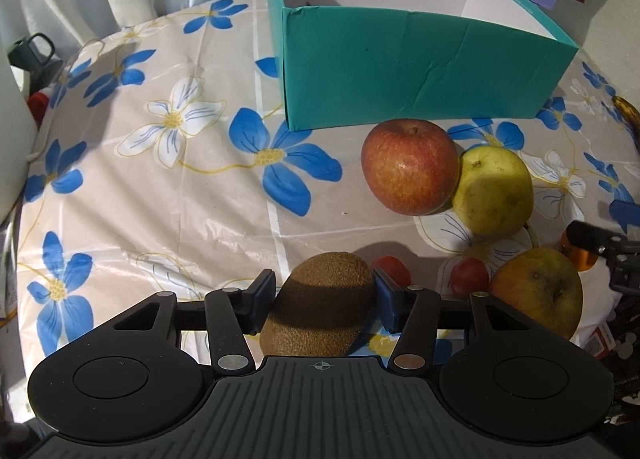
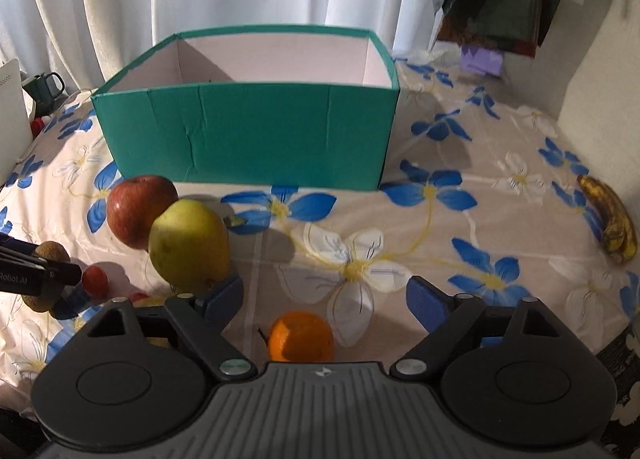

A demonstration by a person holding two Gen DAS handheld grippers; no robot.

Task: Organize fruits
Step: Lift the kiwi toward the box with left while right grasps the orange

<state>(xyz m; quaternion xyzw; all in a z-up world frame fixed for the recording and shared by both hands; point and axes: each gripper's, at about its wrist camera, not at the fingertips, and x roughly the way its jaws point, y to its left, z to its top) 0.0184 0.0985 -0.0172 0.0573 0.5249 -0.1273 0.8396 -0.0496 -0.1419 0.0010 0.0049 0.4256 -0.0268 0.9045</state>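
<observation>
The left hand-held gripper (image 1: 325, 301) has its two blue pads against the sides of a kiwi (image 1: 320, 307), one on each flank, so it is clamped on the fruit across its narrow width, the sensible way to hold an oval thing that would slip if taken end to end. Whether the kiwi is already clear of the table (image 1: 160, 219) is hard to tell, since the gripper body hides its underside.

Ahead of that gripper and to its right, a red apple (image 1: 410, 167) and a yellow-green pear (image 1: 494, 191) touch each other; nearer, on the right, lie two small red fruits and a second, browner pear (image 1: 538, 291). Further ahead stands the teal box (image 1: 400, 71), open at the top and showing nothing inside from here, presumably the place for the fruit.

The right hand-held gripper (image 2: 325, 301) has its jaws apart, well wider than the orange (image 2: 301, 337) lying between them close to the body; the pads do not touch it. The straddle suggests a grasp being lined up. A darkened banana (image 2: 610, 219) lies well off to its right, and the box stands straight ahead, an easy lift-and-drop for either hand.
</observation>
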